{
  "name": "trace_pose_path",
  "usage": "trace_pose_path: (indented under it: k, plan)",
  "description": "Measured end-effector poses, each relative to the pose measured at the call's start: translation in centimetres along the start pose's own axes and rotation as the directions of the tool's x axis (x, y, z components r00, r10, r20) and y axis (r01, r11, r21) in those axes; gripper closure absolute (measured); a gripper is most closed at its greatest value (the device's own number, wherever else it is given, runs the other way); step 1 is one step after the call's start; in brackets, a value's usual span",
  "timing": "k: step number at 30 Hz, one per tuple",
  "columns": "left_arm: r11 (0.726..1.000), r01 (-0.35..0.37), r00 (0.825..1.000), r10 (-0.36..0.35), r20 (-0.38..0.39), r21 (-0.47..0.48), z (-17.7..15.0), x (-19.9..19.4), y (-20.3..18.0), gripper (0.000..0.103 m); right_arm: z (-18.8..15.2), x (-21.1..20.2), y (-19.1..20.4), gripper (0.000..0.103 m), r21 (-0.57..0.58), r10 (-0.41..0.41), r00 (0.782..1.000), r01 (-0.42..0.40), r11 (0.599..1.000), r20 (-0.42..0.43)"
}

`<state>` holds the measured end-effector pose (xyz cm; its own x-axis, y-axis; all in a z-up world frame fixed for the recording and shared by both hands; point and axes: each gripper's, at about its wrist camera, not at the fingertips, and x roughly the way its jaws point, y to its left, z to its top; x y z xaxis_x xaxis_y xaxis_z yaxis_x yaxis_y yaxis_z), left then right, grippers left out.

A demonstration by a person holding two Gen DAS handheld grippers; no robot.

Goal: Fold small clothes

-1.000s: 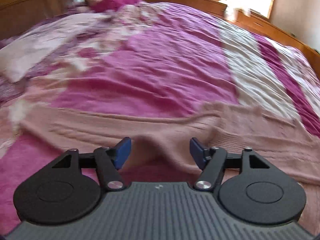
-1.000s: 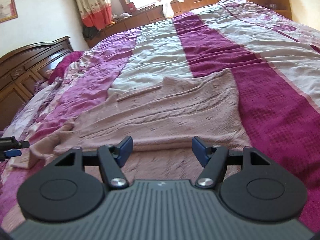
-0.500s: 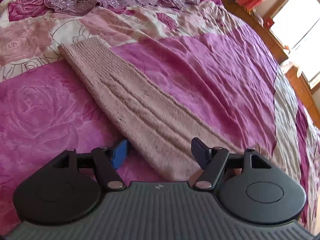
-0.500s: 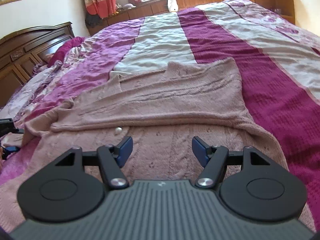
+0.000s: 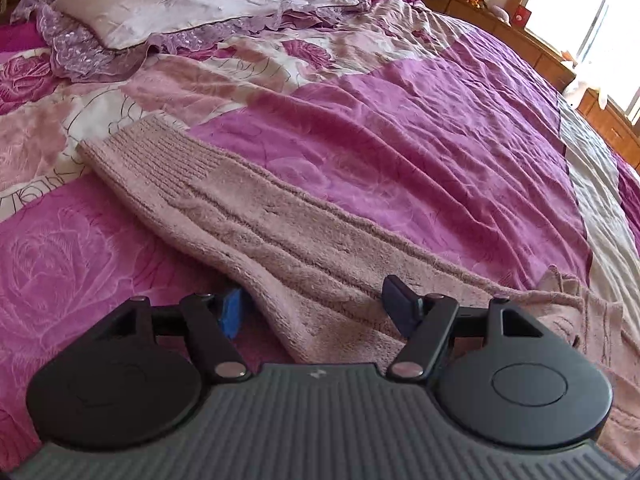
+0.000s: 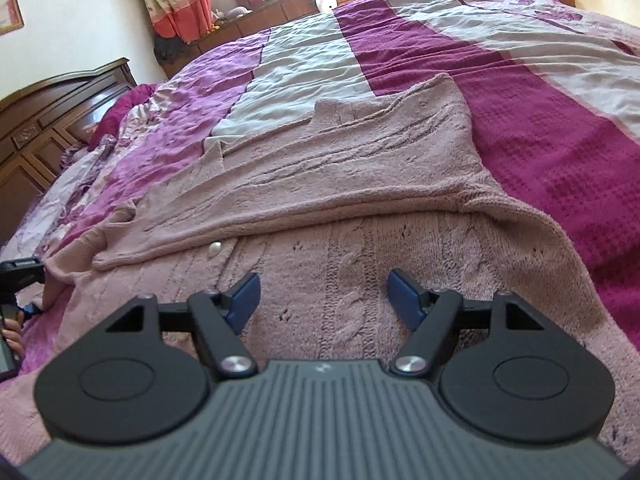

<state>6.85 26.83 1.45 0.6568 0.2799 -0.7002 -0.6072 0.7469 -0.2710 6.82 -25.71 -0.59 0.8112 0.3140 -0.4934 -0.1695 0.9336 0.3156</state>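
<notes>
A dusty-pink cable-knit cardigan (image 6: pixel 360 184) is spread on the magenta-striped bed (image 6: pixel 540 128); one sleeve (image 6: pixel 344 160) is already laid across the body. The other sleeve (image 5: pixel 248 216) is stretched out, unfolded. The left claw (image 5: pixel 316 308) is held apart astride it; the right claw (image 6: pixel 322 300), likewise apart, is poised above the knit.

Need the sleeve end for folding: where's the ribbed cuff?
In the left wrist view, the ribbed cuff lies upper left on the bedspread, below the pillow.
</notes>
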Motion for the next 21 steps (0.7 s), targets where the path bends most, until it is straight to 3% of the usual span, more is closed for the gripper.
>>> trace_pose_path:
  k: [13, 15, 16, 17, 19, 21]
  plan:
    - [0.999, -0.014, 1.000, 0.013, 0.017, 0.041, -0.1, 0.2, -0.5, 0.031, -0.1, 0.2, 0.2, 0.027, -0.018, 0.002, 1.000, -0.002, 1.000, 0.006]
    - [0.998, -0.010, 0.999, 0.008, 0.032, 0.058, 0.1, 0.0, -0.6, 0.050, -0.1, 0.3, 0.2, 0.025, -0.019, 0.007, 1.000, -0.007, 1.000, 0.007]
    - [0.997, -0.007, 0.999, 0.004, 0.041, 0.071, 0.3, -0.1, -0.7, 0.073, -0.1, 0.3, 0.3, 0.025, -0.020, 0.007, 1.000, -0.006, 1.000, 0.007]
    - [0.997, 0.004, 0.999, -0.008, 0.047, 0.075, 0.5, -0.2, -0.7, 0.083, -0.1, 0.3, 0.3, 0.025, -0.021, 0.006, 1.000, -0.006, 1.000, 0.007]
    - [0.997, 0.031, 0.996, -0.036, 0.082, 0.069, 1.1, -1.0, -0.4, 0.092, -0.1, 0.2, 0.3, 0.025, -0.019, 0.008, 1.000, -0.008, 1.000, 0.010]
    - [0.996, 0.026, 0.990, -0.038, 0.138, 0.084, 1.7, -2.3, -0.2, 0.093, -0.1, 0.1, 0.2, 0.025, -0.011, 0.013, 1.000, -0.013, 1.000, 0.013]
